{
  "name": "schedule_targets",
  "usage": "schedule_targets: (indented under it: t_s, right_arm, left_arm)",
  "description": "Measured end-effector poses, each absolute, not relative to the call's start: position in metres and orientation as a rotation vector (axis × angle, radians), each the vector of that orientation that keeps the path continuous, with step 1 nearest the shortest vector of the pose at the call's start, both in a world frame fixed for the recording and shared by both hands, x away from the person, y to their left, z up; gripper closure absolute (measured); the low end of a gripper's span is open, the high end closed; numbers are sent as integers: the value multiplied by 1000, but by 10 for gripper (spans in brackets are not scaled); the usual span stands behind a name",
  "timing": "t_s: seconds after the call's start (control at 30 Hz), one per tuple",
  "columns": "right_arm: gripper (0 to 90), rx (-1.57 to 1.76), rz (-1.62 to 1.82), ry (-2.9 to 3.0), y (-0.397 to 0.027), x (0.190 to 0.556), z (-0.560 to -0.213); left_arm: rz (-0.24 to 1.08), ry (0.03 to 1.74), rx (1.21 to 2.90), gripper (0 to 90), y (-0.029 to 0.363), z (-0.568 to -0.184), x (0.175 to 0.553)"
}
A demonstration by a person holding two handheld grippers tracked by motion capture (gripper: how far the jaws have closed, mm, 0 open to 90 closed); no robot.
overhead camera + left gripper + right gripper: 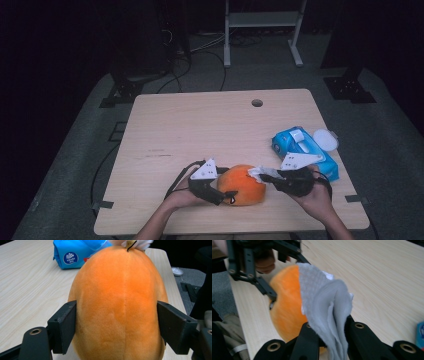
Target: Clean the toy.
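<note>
An orange plush ball [242,186] lies near the table's front edge. My left gripper [223,194] is shut on it from the left. In the left gripper view both black jaws press into the sides of the plush ball [120,302], which bulges between them around the left gripper [116,326]. My right gripper [266,176] comes in from the right, shut on a folded white wipe [259,172]. In the right gripper view the wipe [324,305] rises from the right gripper [329,336] and lies against the plush ball [284,307].
A blue pack of wipes [300,147] lies at the table's right side, behind the right hand, with a round white lid [325,139] beside it. The wooden table [200,125] has a cable hole [257,103] near its far edge. A metal frame stands on the floor beyond.
</note>
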State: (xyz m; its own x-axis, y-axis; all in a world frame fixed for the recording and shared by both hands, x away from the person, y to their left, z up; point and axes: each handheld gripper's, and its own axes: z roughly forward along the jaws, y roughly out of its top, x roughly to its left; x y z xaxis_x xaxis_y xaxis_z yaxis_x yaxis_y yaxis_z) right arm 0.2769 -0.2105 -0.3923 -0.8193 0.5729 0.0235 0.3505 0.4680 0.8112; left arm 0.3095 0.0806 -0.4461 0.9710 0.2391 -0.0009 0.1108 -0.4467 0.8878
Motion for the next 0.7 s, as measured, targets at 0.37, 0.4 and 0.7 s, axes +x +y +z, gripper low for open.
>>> schedule_targets:
  t_s: [0.37, 0.4, 0.7]
  right_arm:
    - [827, 812, 1292, 2461, -213, 277, -392]
    - [827, 800, 1305, 2459, -212, 276, -390]
    - [825, 780, 1310, 2487, -210, 275, -391]
  left_arm:
    - [146, 264, 2042, 203, 81, -447, 310]
    - [149, 259, 2047, 203, 81, -447, 310]
    - [164, 260, 2051, 200, 78, -444, 309]
